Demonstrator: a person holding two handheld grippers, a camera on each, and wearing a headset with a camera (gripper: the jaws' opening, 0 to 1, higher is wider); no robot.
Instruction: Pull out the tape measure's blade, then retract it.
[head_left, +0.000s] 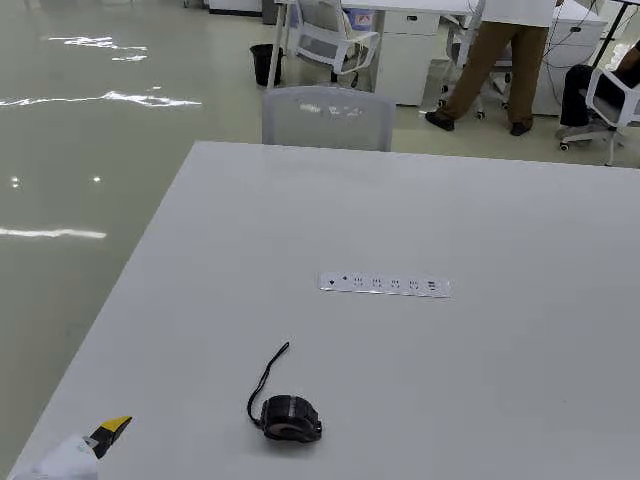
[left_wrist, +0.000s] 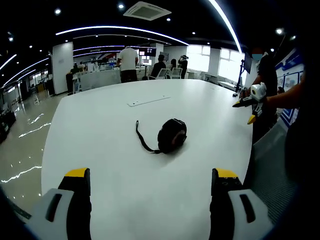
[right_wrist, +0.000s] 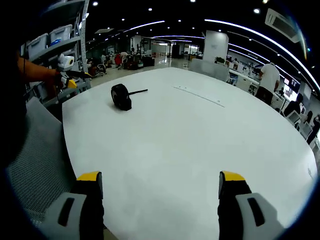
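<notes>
- The white, yellow-tipped left claw (left_wrist: 151, 173) has its jaws wide apart and empty, low over the near left corner of the white table (head_left: 480, 200). The matching right claw (right_wrist: 160, 176) gapes empty too, along the near edge.
- The round black tape measure (head_left: 291, 418) lies by the near edge with no blade showing. Its black wrist cord (head_left: 266, 375) trails toward the middle.
- Best to clamp the case with one claw and pinch the blade's hook with the other. The hook's side is not discernible, so find it first.
- The flat silver socket strip (head_left: 385, 284) sits mid-table.
</notes>
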